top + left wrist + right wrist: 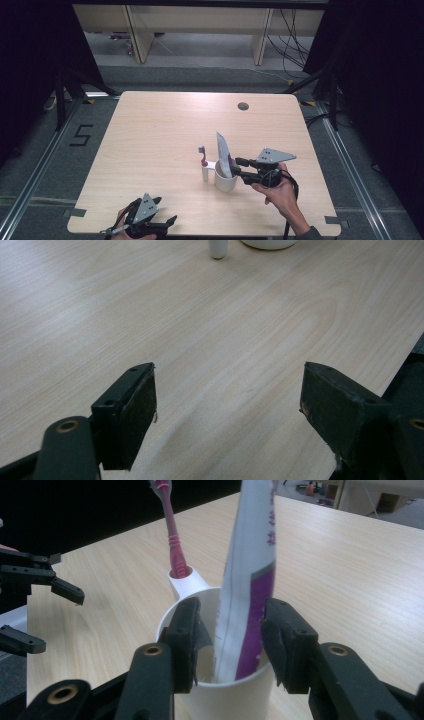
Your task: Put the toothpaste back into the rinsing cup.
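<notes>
The right claw [239,167] reaches over the rim of a white cup [235,697] on the wooden counter [165,130]. Its jaws stand narrow on either side of a white and purple tube [250,595] that leans upright inside the cup; the pictures do not settle whether the pads press it or just flank it. Purple print runs down the tube, too blurred to read. Just beyond the right claw, a pink toothbrush [172,535] stands in a small white holder [187,582] joined to the cup's far side.

The left claw [165,212] sits well apart from the cup, at the near edge of the counter, with its jaws spread wide and nothing between them. In the left gripper view, bare wood lies ahead of the left claw [227,405], with the bottoms of the cup [269,244] and the holder [218,249] far beyond it.

On the floor off the counter's far left side, a black "5" [81,135] is marked.
</notes>
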Available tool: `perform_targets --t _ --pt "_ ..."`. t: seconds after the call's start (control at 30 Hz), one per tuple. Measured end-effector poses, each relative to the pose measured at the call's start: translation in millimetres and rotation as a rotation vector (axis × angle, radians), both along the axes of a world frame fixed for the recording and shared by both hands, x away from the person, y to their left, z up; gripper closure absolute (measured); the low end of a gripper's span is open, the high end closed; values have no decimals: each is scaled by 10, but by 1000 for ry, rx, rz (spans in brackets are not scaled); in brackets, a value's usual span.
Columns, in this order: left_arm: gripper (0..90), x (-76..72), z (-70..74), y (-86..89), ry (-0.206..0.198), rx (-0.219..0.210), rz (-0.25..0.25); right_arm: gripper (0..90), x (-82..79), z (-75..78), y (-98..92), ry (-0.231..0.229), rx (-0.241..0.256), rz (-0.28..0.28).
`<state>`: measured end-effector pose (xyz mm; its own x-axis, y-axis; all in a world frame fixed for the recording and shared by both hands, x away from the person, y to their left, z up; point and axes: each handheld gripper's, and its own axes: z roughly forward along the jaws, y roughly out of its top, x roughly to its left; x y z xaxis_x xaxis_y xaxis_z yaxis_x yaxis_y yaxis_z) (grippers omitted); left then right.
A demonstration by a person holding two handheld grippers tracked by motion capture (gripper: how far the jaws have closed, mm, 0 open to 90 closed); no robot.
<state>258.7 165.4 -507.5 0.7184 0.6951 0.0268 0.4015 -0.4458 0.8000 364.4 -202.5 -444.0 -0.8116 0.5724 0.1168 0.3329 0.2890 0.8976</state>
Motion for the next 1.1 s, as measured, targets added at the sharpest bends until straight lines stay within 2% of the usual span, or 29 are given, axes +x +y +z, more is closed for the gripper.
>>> perform_targets --t 0.03,0.1,0.13,0.17,0.2,0.23,0.27,0.33,0.37,0.4,0.43,0.5,0.53,0.57,0.6,0.8,0.83,0.87,1.1 --pt "223 0 -3 -2 -1 -5 0 592 -2 -6 -26 -4 16 0" --pt "223 6 1 -5 1 -9 6 588 -12 5 -49 9 5 0" --pt "223 6 0 -5 0 -8 5 580 -7 4 -71 -29 0 -17" --pt "223 2 -3 -7 -1 -9 8 557 -22 -2 -88 4 18 -19" --pt "223 2 -9 -9 -3 -16 9 544 -44 4 -102 16 15 -41" --pt "223 5 -1 -4 2 -8 7 534 -35 0 -119 3 18 -35" --pt "223 15 11 14 -4 20 -5 534 -35 0 -119 3 18 -35" --pt "223 12 2 1 -5 0 2 514 -44 1 -150 5 20 -39" --pt "223 5 -2 -6 0 -7 9 495 -70 2 -176 30 33 -57" --pt "223 6 -1 -6 1 -5 9 495 -70 2 -176 30 33 -57" --pt "223 5 -3 -9 0 -10 10 471 -60 0 -215 8 32 -69" --pt "223 4 -1 -5 0 -3 10 462 -64 -1 -227 14 39 -74" --pt "223 4 0 -2 -2 -1 10 455 -82 6 -246 30 30 -89" --pt "223 5 0 -1 -3 -2 10 446 -67 -2 -260 5 36 -86" --pt "223 6 5 11 -1 14 8 432 -85 -1 -282 14 36 -102" --pt "223 0 2 16 3 13 13 396 -122 1 -337 9 24 -129" --pt "223 0 3 18 3 13 13 381 -135 0 -361 2 10 -143" --pt "223 -3 -2 11 4 -6 13 381 -135 0 -361 2 10 -143" --pt "223 -3 1 32 3 -5 26 318 -187 -43 -420 47 45 -174"
